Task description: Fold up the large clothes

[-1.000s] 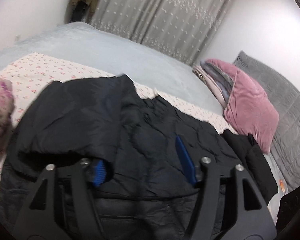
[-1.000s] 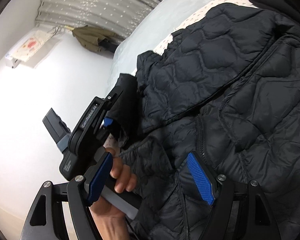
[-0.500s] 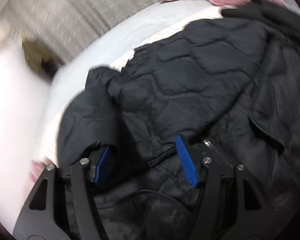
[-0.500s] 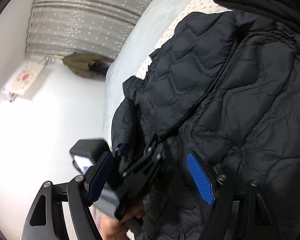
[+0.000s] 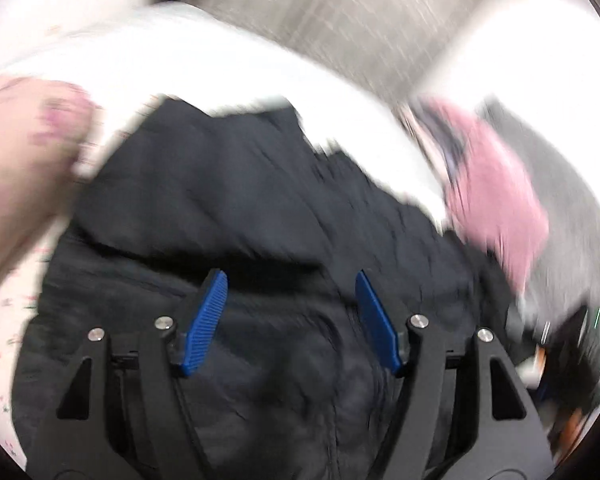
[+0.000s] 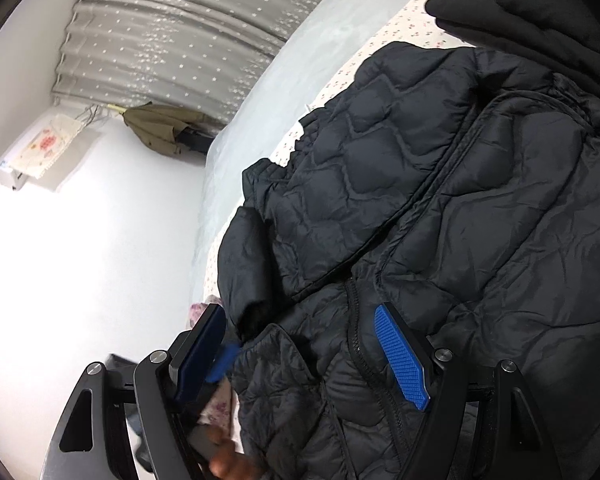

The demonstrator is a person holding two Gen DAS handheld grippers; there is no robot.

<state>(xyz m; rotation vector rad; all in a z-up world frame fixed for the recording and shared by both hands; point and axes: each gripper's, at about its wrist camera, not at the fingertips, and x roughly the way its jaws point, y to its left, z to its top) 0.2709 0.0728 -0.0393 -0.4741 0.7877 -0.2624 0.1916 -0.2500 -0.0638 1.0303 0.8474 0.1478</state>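
Bed (image 6: 260, 120) carries the black quilted jacket (image 6: 440, 220), spread flat w/ one sleeve laid across its front. Pink pillow (image 5: 500, 192) and a dark garment (image 6: 520, 4) crowd the far side, so the next fold likely needs room there. Left gripper (image 5: 292, 316) hovers over the jacket, released, gripping nothing; view is blurred. Right gripper (image 6: 300, 356) also spread wide, empty, near the zipper. Best bet: pinch the hem evenly w/ both.

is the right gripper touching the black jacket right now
Cannot tell. In the right wrist view the right gripper has its jaws open over the black jacket, but the camera looks along the fingers, so neither contact nor a gap shows plainly.
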